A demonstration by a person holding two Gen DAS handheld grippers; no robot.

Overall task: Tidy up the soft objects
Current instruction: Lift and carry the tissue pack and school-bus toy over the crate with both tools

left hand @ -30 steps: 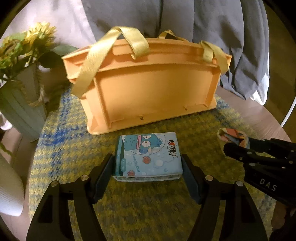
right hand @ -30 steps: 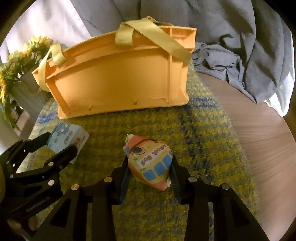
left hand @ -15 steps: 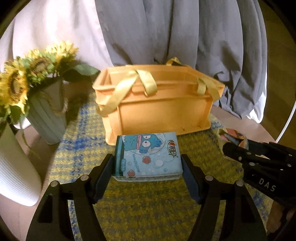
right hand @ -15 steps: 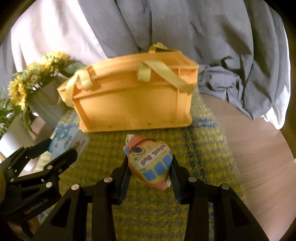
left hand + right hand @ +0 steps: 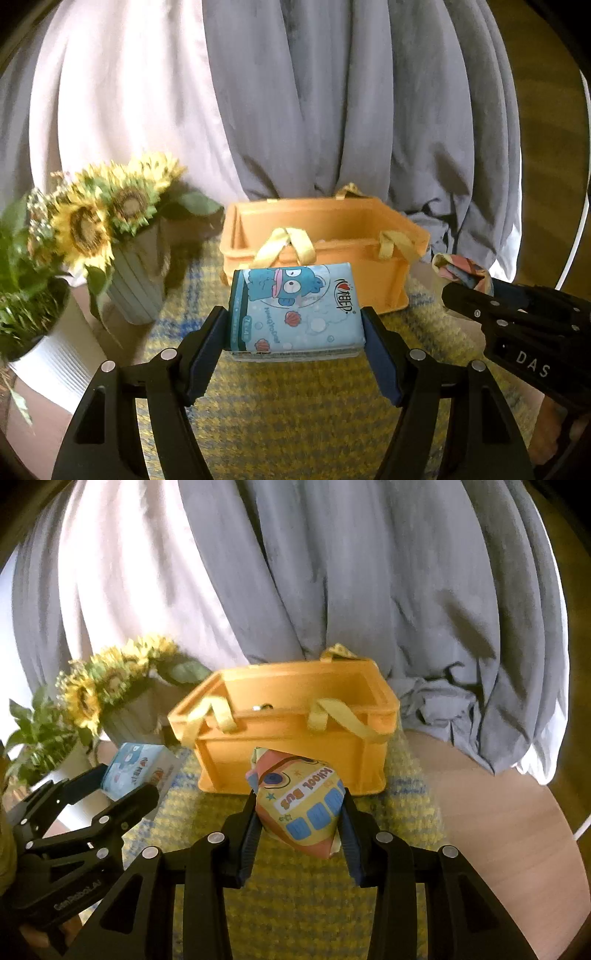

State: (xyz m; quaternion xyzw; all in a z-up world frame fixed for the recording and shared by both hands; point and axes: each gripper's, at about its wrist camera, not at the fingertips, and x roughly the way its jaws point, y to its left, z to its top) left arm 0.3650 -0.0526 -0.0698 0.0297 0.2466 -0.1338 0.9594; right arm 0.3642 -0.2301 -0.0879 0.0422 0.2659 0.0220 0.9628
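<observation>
While the left tool [image 5: 294,341] clamps a tissue pack [image 5: 295,312], the right tool [image 5: 299,821] grips a "SCHOOL BUS" pouch [image 5: 300,800].

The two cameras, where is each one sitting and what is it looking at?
Left wrist: on the left gripper, looking along its fingers past the blue tissue pack toward the orange basket; the right gripper shows at right.
Right wrist: on the right gripper, holding the school bus pouch; the left gripper shows at left.
Shared: basket, sunflowers, grey curtain, yellow mat.
</observation>
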